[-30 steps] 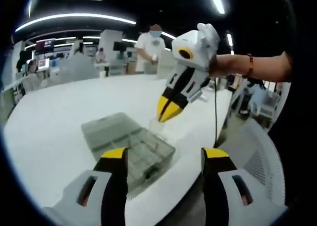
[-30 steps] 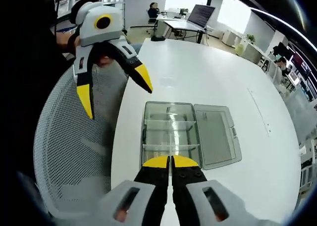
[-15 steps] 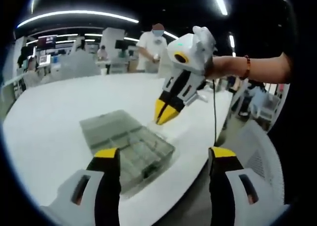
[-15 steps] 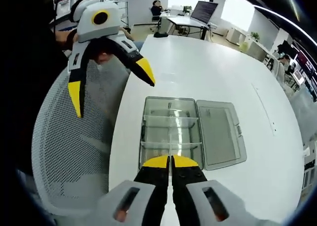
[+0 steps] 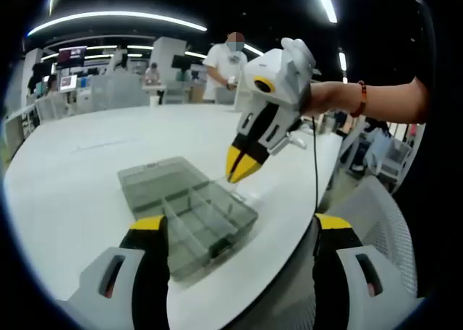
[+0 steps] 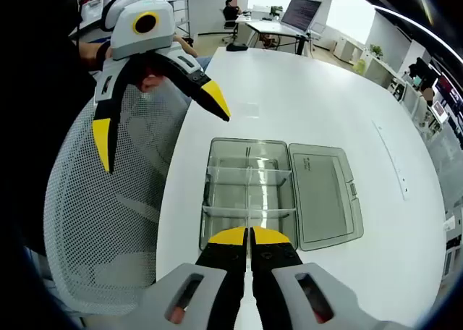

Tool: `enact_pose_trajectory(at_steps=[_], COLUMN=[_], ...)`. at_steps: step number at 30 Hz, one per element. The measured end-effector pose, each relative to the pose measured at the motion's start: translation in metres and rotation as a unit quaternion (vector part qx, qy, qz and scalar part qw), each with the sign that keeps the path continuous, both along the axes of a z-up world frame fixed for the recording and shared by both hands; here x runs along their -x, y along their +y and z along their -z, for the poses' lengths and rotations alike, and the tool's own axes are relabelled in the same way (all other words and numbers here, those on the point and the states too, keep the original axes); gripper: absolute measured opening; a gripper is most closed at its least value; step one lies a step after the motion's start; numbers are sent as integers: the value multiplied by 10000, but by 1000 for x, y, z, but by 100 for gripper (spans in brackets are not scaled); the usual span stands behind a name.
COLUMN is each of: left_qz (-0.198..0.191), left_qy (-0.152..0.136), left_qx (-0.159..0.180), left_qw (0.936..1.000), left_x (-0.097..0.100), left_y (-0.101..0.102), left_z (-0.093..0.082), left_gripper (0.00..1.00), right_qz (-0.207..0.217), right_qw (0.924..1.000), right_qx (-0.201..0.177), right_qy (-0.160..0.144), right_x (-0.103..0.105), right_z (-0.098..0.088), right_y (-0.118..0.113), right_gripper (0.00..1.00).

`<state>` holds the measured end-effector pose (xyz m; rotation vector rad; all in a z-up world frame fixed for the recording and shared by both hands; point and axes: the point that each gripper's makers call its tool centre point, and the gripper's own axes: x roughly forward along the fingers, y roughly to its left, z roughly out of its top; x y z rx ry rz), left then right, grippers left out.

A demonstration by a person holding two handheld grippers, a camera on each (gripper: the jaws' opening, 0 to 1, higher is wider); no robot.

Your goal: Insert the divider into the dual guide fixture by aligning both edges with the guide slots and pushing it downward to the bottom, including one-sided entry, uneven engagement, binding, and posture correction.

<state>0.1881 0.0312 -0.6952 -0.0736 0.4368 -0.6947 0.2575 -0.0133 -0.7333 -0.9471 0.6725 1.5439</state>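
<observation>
A clear grey organiser box (image 5: 206,218) lies on the white table (image 5: 79,163), its lid (image 5: 150,178) folded open beside it. The right gripper (image 5: 239,167) hangs just above the box's near end, shut on a thin transparent divider (image 5: 233,190) that reaches down to the box rim. In the right gripper view the box (image 6: 224,192) and its lid (image 6: 322,192) lie straight ahead of the shut right gripper (image 6: 249,236); fixed dividers cross the box. My left gripper (image 5: 240,229) stands open, apart from the box, and hovers over the table edge as the left gripper (image 6: 159,120).
A white mesh chair (image 6: 94,221) stands against the table edge under the left gripper. A person (image 5: 228,58) stands beyond the far side of the table, by other desks. A laptop (image 6: 300,13) sits on a farther table.
The left gripper's jaws have spread a little wider. The right gripper has stayed over the box's near end with the divider.
</observation>
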Motion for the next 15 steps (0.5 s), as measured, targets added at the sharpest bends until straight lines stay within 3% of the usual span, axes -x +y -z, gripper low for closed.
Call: enact_pose_trajectory(at_steps=[15], left_qz=[-4], left_qy=[57], left_qx=[10], left_qw=[10000], left_x=[2], left_y=[0], left_z=[2], left_gripper=[79], right_qz=[31], right_qw=[10000], right_qx=[-3], right_qy=[70], right_x=[0], right_z=[2], right_y=[2], right_gripper=[0])
